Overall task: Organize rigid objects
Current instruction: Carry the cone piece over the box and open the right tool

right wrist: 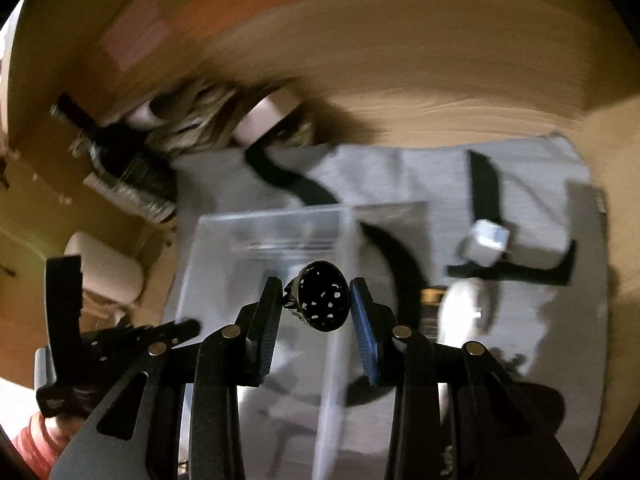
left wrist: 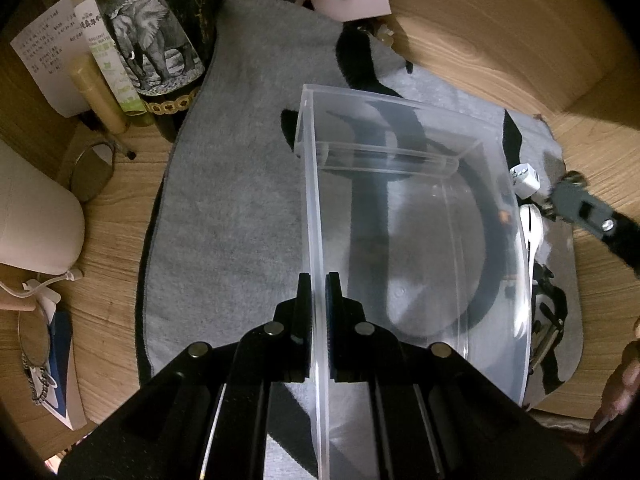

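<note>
Pinching a dark perforated cone (right wrist: 322, 300), wide end toward camera, right jaws.

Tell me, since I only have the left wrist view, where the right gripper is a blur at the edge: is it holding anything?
Observer: Yes. In the right wrist view the right gripper is shut on a small dark round piece dotted with little holes.
Operator: Is that piece inside the box already?
Observer: No. It is held up between the pads, seen against the open top of the clear box, whose floor looks bare beneath it.
</note>
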`<control>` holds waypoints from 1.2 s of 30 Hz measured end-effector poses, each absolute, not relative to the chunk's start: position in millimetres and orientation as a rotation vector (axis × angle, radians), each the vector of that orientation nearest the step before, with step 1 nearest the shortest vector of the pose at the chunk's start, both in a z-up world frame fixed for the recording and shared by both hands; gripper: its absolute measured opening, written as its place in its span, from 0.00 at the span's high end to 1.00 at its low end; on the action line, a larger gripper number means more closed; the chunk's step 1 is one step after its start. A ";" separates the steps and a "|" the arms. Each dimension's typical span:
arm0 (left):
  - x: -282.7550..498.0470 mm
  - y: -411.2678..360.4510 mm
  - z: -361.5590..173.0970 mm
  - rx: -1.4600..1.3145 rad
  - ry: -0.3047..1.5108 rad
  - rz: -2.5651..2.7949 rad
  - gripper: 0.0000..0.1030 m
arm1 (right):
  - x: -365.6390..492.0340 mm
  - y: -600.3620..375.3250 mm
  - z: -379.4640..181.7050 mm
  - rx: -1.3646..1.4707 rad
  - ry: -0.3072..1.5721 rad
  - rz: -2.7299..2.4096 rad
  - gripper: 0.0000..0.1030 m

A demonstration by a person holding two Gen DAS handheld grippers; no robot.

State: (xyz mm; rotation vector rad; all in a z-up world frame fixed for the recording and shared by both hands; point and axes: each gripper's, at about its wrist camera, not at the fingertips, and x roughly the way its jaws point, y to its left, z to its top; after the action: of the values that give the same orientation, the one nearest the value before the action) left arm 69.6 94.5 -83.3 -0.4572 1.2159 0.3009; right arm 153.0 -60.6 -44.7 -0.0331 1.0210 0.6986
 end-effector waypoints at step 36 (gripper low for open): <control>73.2 94.3 -83.2 -0.439 1.225 0.317 0.95 | 153.7 4.3 -94.3 -0.204 1.209 0.764 0.64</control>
State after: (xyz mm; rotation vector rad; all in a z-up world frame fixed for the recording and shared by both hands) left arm 73.2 94.3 -83.2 -0.4395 1.2253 0.3175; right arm 153.7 4.3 -94.3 -0.2044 1.2089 0.7641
